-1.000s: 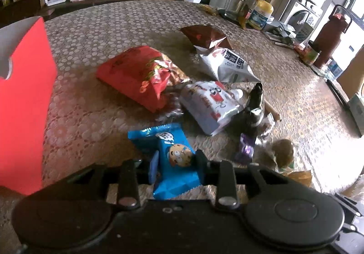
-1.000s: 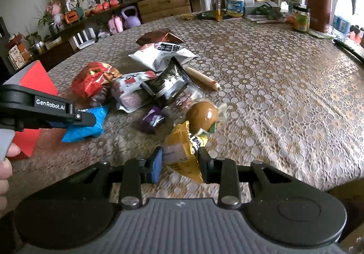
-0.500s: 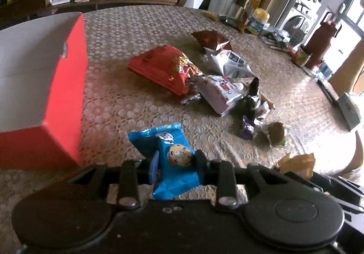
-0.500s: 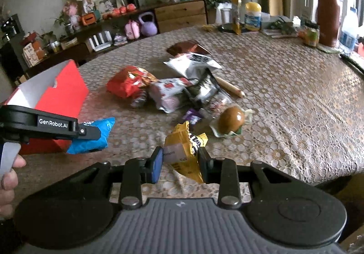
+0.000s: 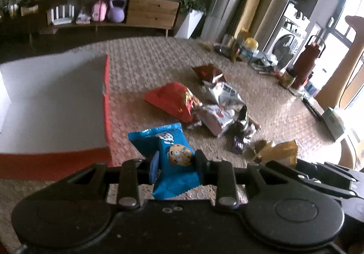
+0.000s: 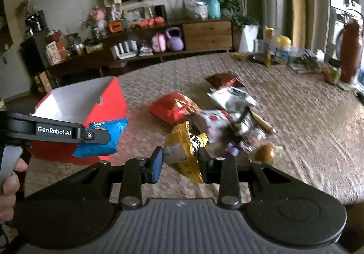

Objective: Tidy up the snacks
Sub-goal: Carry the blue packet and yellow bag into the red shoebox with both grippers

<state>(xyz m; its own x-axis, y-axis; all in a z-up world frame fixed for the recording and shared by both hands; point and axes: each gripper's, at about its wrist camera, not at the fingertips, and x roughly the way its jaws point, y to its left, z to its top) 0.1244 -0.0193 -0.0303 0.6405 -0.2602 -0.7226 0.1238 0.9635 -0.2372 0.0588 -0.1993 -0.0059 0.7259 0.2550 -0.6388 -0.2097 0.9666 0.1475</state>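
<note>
Left gripper (image 5: 175, 163) clenches a blue cookie packet (image 5: 169, 158) — right gripper (image 6: 180, 163) grips what looks like a yellow snack bag (image 6: 182, 151).

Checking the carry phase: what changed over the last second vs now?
Both grippers lifted their packets off the table and swung toward the red box, whose white inside now shows. Left gripper stays shut on the blue cookie packet, right gripper on the yellow packet. Snack pile unmoved.
</note>
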